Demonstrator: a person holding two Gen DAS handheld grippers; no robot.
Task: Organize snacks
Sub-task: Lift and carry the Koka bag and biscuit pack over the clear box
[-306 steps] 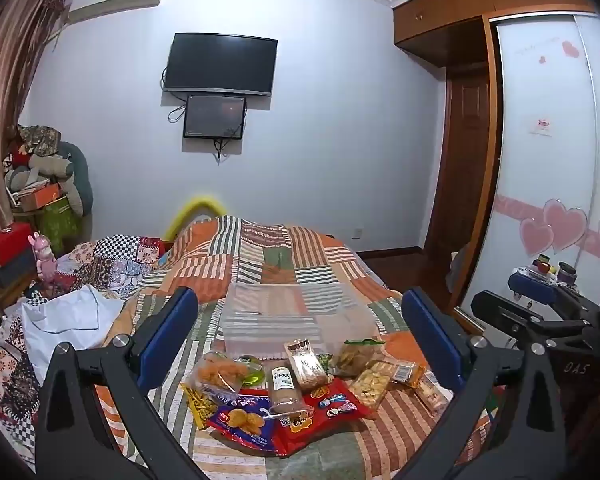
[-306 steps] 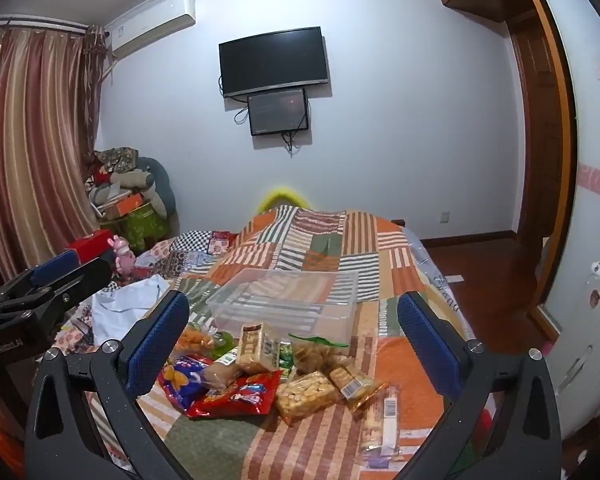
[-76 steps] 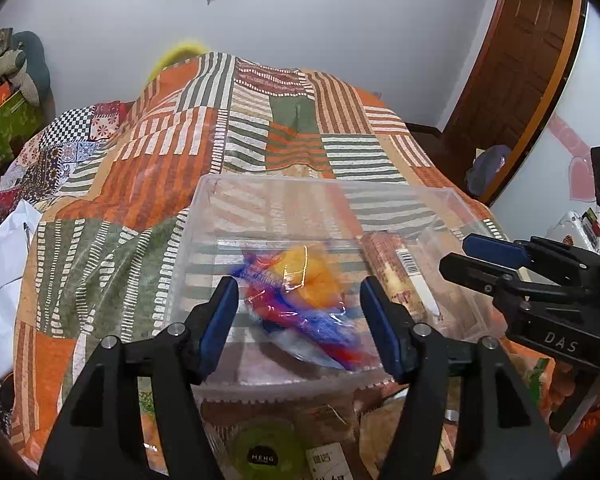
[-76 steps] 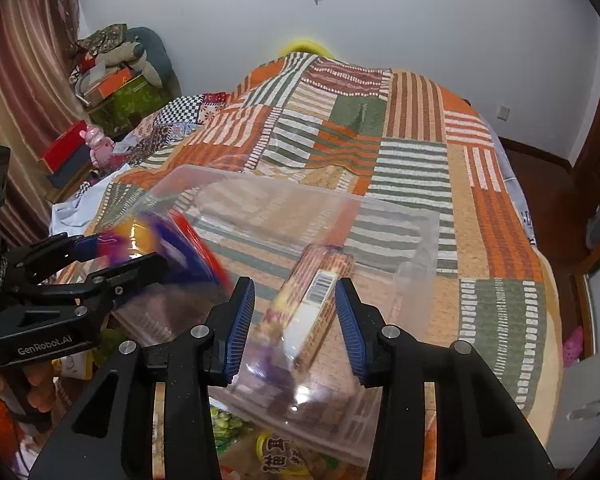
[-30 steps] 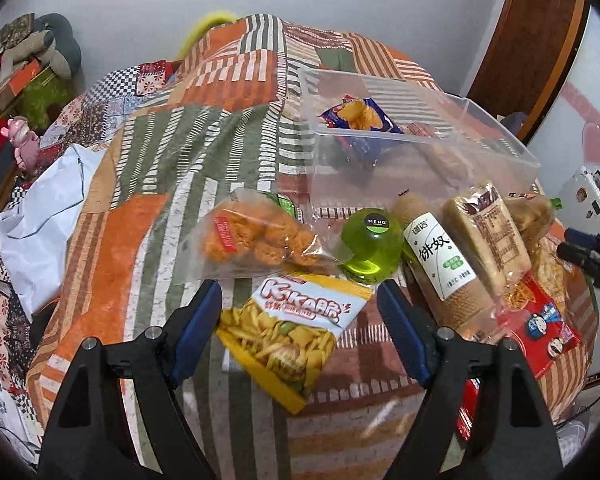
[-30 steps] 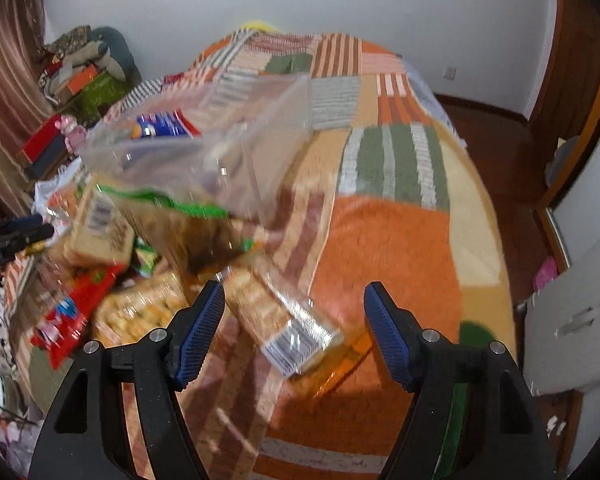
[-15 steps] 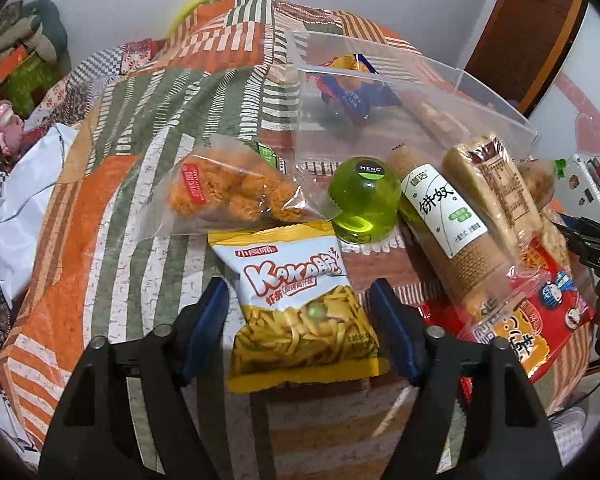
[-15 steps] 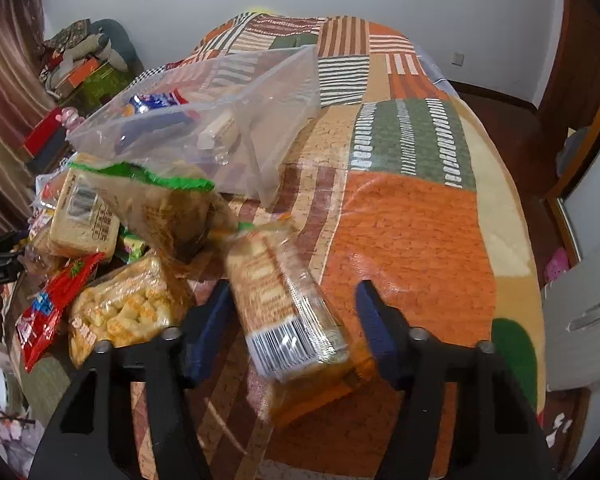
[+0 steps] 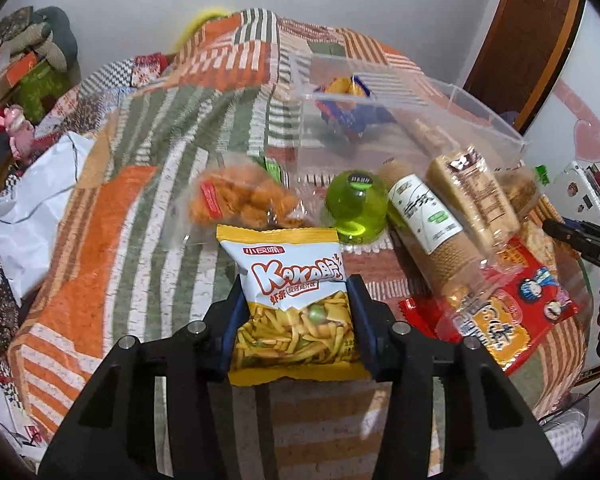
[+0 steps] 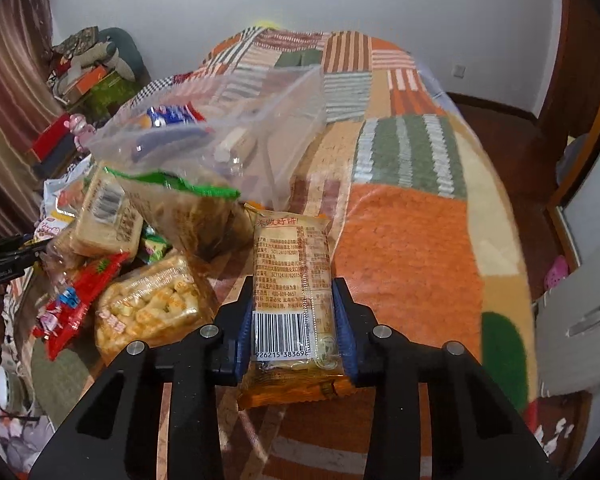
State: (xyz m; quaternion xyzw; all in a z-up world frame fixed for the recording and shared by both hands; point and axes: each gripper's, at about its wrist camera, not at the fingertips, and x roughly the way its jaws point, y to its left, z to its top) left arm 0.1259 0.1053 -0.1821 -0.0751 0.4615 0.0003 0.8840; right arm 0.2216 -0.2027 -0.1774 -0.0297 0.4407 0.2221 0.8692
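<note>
My left gripper [image 9: 296, 304] is shut on a yellow and white chip bag [image 9: 296, 300], clamped at its lower half over the bed. My right gripper [image 10: 292, 300] is shut on an orange cracker pack [image 10: 290, 292] with a barcode facing up. A clear plastic bin [image 9: 400, 120] sits on the quilt behind the snack pile and holds a blue snack bag [image 9: 352, 108] and a long cracker pack. The bin also shows in the right wrist view [image 10: 228, 136]. The right gripper shows at the right edge of the left wrist view [image 9: 580, 240].
Loose snacks lie in front of the bin: an orange puff bag [image 9: 240, 200], a green round jar [image 9: 356, 208], two biscuit sleeves [image 9: 432, 232], a red packet [image 9: 512, 312]. The right wrist view shows a puffed snack bag [image 10: 148, 304] and a green-topped bag [image 10: 192, 208]. The bed edge drops off to the right.
Both grippers have closed. The left one now clamps the chip bag and the right one clamps the cracker pack; half a second ago both stood open around them.
</note>
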